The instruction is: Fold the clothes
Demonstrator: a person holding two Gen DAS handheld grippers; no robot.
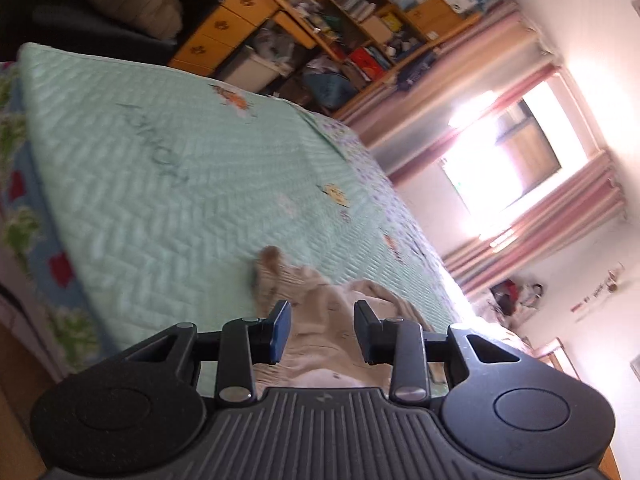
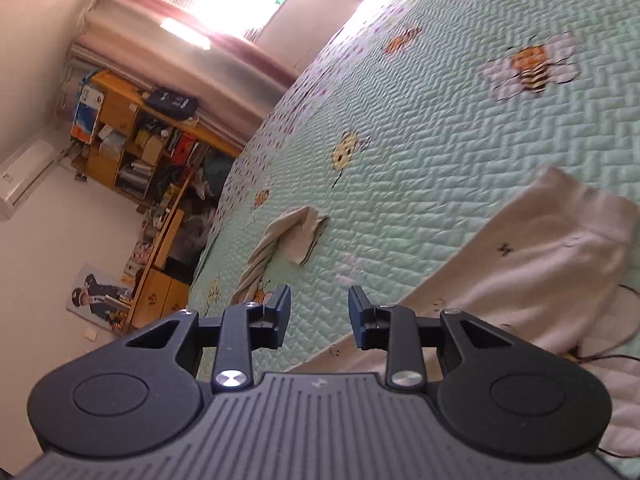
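**Beige garment lies rumpled on green quilt**

A pale beige garment (image 2: 532,276) with small dark prints sprawls creased across the bee-patterned quilt (image 2: 440,128), one sleeve (image 2: 280,240) twisted outward. The left gripper (image 1: 322,330) and right gripper (image 2: 319,316) hover above it, jaws parted, holding nothing.

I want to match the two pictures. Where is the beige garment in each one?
Left wrist view: the beige garment lies crumpled at bottom centre, seen between the open fingers of the left hand-held gripper.
Right wrist view: it spreads across the lower right, one twisted end reaching left of centre.
Shared landmark: the wooden bookshelf.
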